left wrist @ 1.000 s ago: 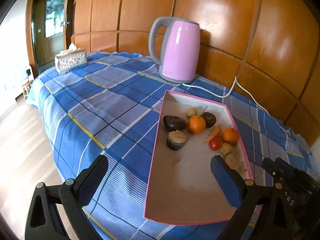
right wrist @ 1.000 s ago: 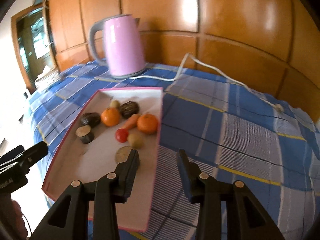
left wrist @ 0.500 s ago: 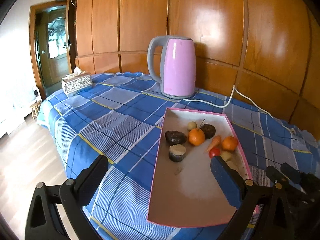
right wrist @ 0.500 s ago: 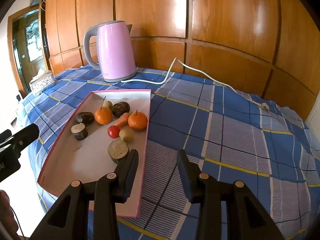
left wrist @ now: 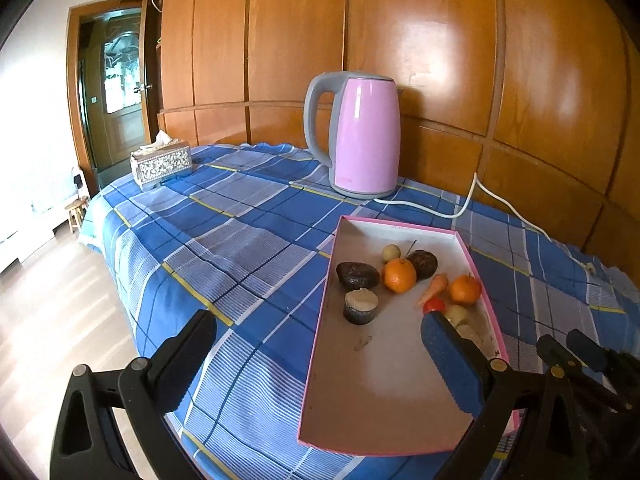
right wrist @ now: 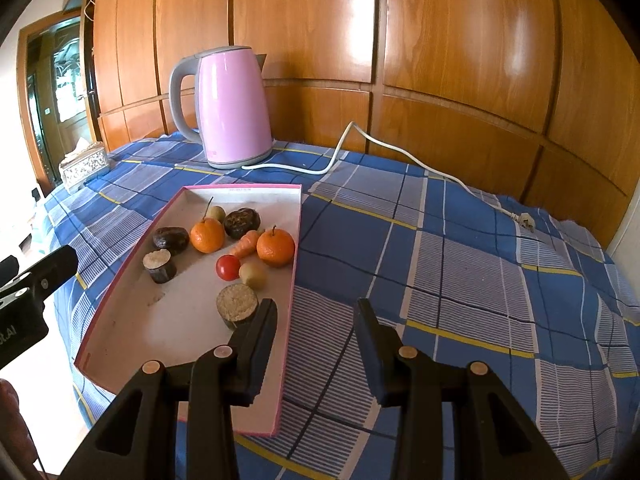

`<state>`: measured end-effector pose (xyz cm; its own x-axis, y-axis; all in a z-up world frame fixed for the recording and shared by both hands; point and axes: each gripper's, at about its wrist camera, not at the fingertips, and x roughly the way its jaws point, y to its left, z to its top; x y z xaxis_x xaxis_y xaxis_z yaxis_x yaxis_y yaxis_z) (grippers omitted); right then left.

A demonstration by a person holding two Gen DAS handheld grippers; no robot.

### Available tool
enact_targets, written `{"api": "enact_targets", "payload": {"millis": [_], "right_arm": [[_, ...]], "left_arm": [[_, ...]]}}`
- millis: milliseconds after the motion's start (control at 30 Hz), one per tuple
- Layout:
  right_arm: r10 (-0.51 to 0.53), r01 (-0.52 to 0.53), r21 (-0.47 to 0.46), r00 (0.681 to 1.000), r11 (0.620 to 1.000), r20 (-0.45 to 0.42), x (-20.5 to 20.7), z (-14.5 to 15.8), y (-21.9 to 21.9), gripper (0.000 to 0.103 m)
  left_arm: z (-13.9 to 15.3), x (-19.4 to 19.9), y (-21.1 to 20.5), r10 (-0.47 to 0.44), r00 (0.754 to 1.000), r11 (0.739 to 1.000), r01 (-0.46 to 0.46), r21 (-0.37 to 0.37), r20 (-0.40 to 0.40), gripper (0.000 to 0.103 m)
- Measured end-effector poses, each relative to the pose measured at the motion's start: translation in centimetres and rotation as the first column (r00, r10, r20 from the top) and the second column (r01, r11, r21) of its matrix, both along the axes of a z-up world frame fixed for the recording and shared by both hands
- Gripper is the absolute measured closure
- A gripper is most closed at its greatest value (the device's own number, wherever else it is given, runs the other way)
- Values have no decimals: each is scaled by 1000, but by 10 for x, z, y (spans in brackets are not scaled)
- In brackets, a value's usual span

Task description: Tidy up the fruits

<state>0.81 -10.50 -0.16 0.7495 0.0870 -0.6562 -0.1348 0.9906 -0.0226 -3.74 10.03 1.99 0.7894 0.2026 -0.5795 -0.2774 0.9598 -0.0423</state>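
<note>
Just changed: over the last second both wrist views lifted and levelled out from a downward look at the tray. Nothing in the tray has shifted.
Left hand-held gripper (left wrist: 316, 322): jaws stay spread wide, nothing between them, hanging over the tray's near left edge.
Tissue box (left wrist: 161, 162): far left on the blue checked cloth (left wrist: 240, 240). No writing shows on it.
Kettle (left wrist: 366, 140): pink and upright behind the tray. There's a small mark near its base that's too tiny to read.
Tray (left wrist: 400, 222): pink-rimmed. It has faint print on its far wall, unreadable.
Fruits: all inside the tray's far half, with two oranges (left wrist: 399, 276) (left wrist: 465, 289), a tomato (left wrist: 434, 305), a carrot (left wrist: 434, 284) and dark lumps (left wrist: 357, 274) bunched together.
Task read: pulling back empty-handed fits either a finished sort or sizing up the pile. Can't tell which.
Right hand-held gripper (right wrist: 315, 305): also open and empty, straddling the tray's right rim.
Cord (right wrist: 344, 148): runs right from the kettle, with its plug lying loose.
Readable text: only letters ending "AI" on the left tool's body in the right wrist view, cut off at the edge.
</note>
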Motion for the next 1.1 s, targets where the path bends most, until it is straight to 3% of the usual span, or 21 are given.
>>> {"api": "enact_targets", "payload": {"millis": [1100], "right_arm": [[2, -2, -5, 1000, 1000, 2, 0, -1, 3, 63]], "left_arm": [[-3, 3, 1, -6, 1000, 1000, 5, -23, -26, 0]]}}
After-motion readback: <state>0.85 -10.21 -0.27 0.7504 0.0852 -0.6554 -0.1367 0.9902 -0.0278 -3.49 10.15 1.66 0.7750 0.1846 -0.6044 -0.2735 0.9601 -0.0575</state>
